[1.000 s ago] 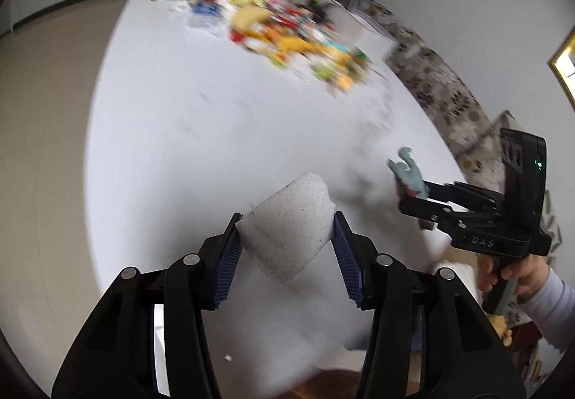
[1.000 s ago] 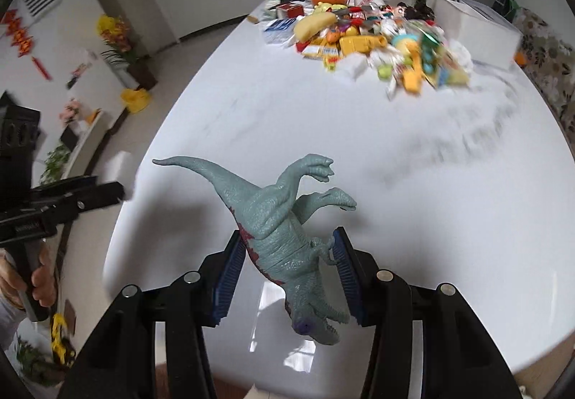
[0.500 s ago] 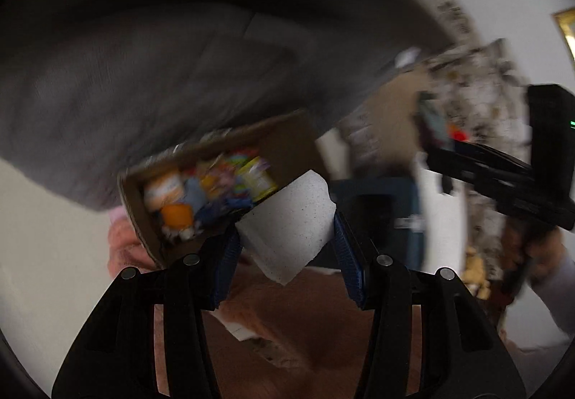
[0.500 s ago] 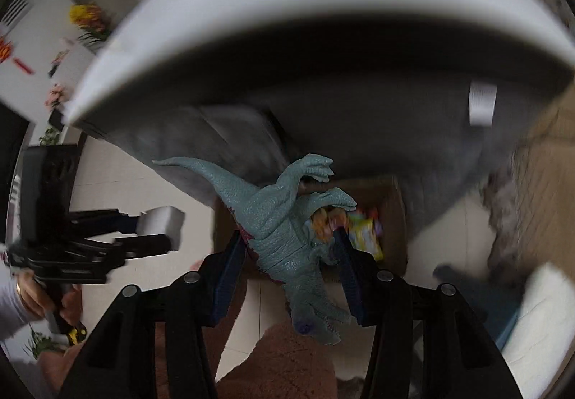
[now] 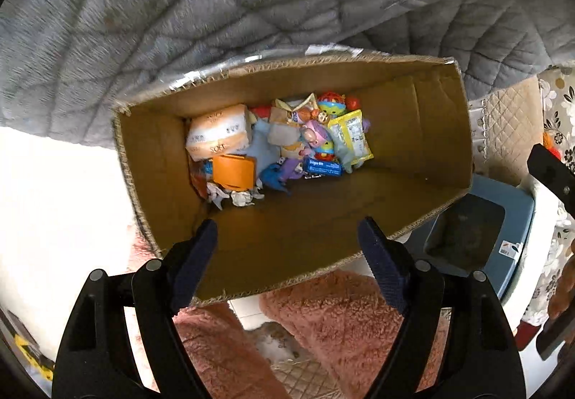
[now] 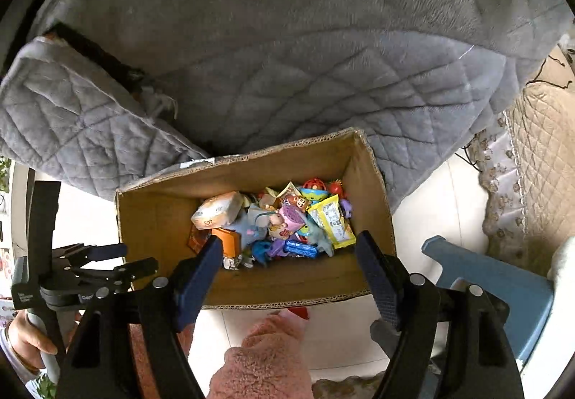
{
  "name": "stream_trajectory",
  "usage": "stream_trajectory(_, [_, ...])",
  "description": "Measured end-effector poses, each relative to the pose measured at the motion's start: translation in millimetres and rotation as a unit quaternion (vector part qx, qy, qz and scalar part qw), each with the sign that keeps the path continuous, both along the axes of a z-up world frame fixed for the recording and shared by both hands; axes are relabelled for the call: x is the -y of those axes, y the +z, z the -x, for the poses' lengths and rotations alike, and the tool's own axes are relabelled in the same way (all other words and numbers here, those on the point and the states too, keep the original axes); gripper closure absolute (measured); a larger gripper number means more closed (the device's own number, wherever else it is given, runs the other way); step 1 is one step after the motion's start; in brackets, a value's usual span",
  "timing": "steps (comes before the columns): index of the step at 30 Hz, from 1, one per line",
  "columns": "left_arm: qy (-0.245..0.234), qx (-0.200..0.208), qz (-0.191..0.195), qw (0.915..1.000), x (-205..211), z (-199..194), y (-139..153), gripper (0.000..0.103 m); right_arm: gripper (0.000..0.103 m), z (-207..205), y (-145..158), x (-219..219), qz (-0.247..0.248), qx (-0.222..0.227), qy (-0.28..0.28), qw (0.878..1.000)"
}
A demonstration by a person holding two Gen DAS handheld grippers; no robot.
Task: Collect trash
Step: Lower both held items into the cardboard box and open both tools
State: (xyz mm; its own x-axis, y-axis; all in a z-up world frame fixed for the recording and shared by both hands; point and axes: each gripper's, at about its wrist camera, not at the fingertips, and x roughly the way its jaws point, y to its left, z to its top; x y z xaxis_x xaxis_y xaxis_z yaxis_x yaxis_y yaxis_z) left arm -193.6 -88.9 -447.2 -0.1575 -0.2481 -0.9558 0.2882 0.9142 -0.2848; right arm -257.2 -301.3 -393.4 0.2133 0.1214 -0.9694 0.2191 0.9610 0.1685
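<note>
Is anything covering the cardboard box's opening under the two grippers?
Nothing visible does. The cardboard box is open-topped, with the left gripper and right gripper open and empty above it. The grey quilt hangs behind the far rim, not over the opening.

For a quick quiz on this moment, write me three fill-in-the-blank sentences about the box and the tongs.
1. Both tongs hover over an open ____ box.
2. The jaws of the right tongs stand ____, nothing between them.
3. The quilted blanket behind the box is ____ in colour.

Missing words: cardboard; open; grey
</note>
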Motion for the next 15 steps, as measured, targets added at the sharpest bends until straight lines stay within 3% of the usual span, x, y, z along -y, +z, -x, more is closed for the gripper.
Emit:
stream_trajectory(3, [-0.022, 0.020, 0.008, 0.9995, -1, 5, 35, 0.025, 0.028, 0, 26, -6, 0.007, 0.007, 0.018, 1.000])
stream_trajectory(6, [-0.063, 0.064, 0.031, 0.9954, -4, 16, 101, 0.025, 0.028, 3, 76, -18, 0.003, 0.043, 0.049, 0.998])
stream_trajectory(10, [-0.085, 0.128, 0.072, 0.9856, -20, 20, 206, 0.020, 0.027, -6, 178, -31, -0.030, 0.126, 0.078, 0.989])
stream_trajectory(13, [-0.063, 0.185, 0.107, 0.9748, -43, 2, 282, 0.016, 0.016, -36, 268, -38, -0.065, 0.221, 0.076, 0.970])
stream_trajectory(15, [-0.045, 0.234, 0.117, 0.9641, -58, -21, 325, 0.012, 0.009, -62, 303, -41, -0.071, 0.266, 0.066, 0.959])
